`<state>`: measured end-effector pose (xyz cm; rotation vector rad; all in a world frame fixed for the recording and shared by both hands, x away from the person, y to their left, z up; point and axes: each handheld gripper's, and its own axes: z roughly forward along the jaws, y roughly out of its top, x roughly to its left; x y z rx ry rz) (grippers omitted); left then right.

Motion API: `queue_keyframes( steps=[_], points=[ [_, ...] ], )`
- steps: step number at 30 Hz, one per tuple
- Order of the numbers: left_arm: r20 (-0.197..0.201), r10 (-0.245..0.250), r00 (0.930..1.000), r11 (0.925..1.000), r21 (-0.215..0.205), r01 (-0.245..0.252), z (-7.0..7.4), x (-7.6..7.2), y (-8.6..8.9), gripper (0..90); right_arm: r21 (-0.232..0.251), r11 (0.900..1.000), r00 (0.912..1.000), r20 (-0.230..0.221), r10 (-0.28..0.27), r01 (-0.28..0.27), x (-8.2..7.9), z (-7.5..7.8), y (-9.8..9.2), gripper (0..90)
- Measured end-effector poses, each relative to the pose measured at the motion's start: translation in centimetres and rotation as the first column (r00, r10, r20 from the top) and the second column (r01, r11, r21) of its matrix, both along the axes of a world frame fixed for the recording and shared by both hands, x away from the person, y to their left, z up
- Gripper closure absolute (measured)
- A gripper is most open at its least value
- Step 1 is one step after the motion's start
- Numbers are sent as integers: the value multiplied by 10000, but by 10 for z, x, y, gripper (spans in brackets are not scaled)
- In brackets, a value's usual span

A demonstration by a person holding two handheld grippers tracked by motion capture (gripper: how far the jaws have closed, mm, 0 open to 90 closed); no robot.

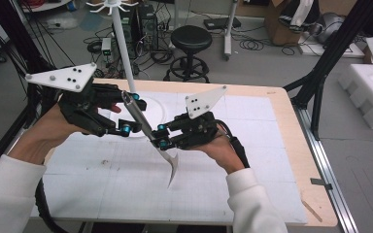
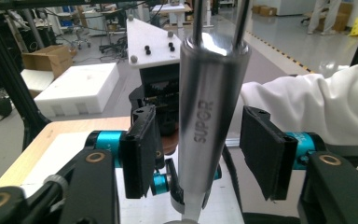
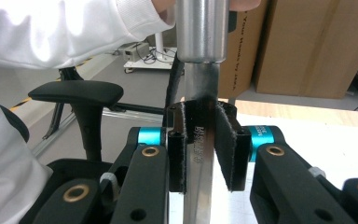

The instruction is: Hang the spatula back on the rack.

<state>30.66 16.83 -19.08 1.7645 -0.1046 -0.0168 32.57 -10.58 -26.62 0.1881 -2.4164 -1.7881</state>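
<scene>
The right gripper (image 3: 200, 149) is clamped on the flat neck of a steel spatula (image 1: 148, 133), whose blade hangs below it. The left gripper (image 2: 200, 154) sits half open around the round handle, pads (image 2: 265, 154) not touching. The handle's top end is cut off in both gripper views.

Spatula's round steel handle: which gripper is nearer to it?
Left. The left gripper has its fingers on either side of the handle, with gaps. The right gripper clamps the flat shank below it.
</scene>
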Motion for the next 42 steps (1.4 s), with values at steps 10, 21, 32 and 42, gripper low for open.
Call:
queue_keyframes(
  steps=[10, 21, 32, 42],
  points=[
    [83, -274, 9996, 9996, 53, 274, 0, 0, -1, 624, -50, 9999, 9999, 12, 109, -109, -1, 0, 2, 756],
    [122, -23, 9999, 10000, 95, 22, 2, -3, 0, 681, -87, 9999, 9999, -56, 87, -87, -1, -1, 5, 754],
    [-132, 601, 9981, 9979, 228, -598, 5, -5, -2, 688, -19, 10000, 9993, -377, -46, 45, 1, -3, 10, 751],
    [-260, 1623, 9864, 9862, 380, -1612, 15, -7, 0, 689, -1, 9932, 9932, -33, -1166, 1166, -1, -1, 8, 443]
  ],
)
